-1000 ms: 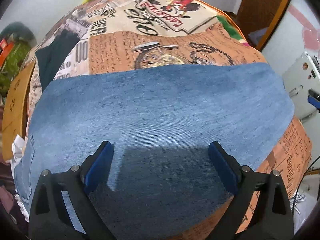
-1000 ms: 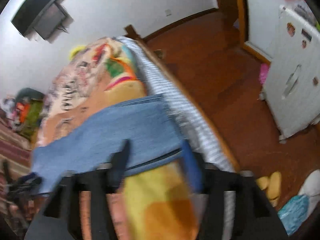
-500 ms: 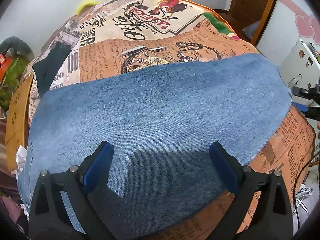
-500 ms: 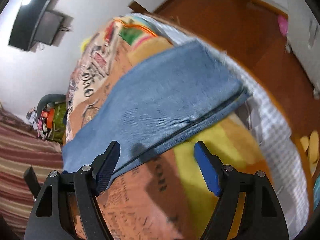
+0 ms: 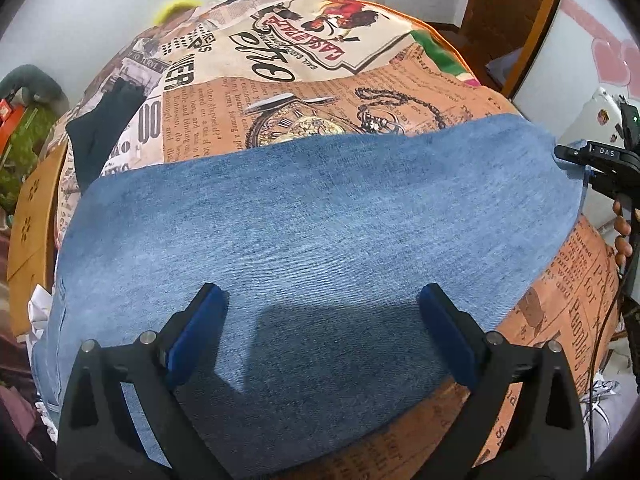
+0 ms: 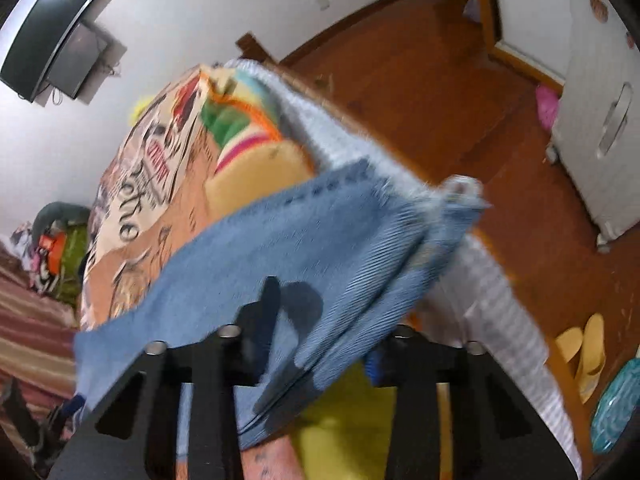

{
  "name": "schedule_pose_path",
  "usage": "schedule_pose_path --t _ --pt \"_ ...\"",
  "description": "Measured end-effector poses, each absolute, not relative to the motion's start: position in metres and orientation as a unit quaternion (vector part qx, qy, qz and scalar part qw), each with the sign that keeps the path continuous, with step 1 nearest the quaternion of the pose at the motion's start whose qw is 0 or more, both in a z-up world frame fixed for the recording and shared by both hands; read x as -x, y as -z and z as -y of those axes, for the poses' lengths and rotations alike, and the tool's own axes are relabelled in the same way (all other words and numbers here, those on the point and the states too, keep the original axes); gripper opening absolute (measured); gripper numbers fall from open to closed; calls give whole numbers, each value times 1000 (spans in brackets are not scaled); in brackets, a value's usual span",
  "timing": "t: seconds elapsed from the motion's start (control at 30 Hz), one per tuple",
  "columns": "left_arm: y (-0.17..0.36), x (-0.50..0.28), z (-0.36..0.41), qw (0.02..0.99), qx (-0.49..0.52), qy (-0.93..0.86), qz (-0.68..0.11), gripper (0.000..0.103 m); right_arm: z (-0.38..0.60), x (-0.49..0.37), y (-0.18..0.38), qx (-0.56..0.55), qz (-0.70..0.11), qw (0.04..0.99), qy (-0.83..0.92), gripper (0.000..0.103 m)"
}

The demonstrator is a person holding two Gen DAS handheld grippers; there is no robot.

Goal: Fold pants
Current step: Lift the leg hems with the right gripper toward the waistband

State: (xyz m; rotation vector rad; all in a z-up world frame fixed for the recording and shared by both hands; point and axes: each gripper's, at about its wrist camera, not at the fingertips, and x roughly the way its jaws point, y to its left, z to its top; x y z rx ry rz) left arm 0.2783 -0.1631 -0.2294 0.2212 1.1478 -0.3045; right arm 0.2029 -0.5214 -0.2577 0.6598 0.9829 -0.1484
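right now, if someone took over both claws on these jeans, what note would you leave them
Left claw: open, hovering over the middle of the jeans, holding nothing.
Right claw: its jaws have just been closing on the hem end of the jeans; the denim is bunched between them and looks gripped, though that view is blurred.
Jeans: lying lengthwise across the bed cover, legs stacked, the hem end at the bed's edge starting to lift.
Done: legs laid one over the other.
Left: carry the hem end over toward the waist, then flatten and fold again.
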Motion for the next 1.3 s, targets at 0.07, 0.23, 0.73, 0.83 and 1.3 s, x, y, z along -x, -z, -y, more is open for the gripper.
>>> schedule_pose_path --t 0.07,0.23,0.73,0.83,1.3 --pt "224 -279 158 827 -96 140 -535 99 525 -203 252 -311 -450 834 70 15" --pt "210 -281 140 839 -74 129 -524 99 520 -200 214 -270 -404 872 58 9" --pt "140 -259 44 895 -12 90 -437 99 363 -200 76 -146 -286 942 -102 7" --pt "131 -251 22 903 5 76 -422 99 316 -213 73 -121 -285 940 -142 7" --pt "133 -231 -35 904 33 29 -426 99 182 -243 165 -58 -410 865 -282 7"
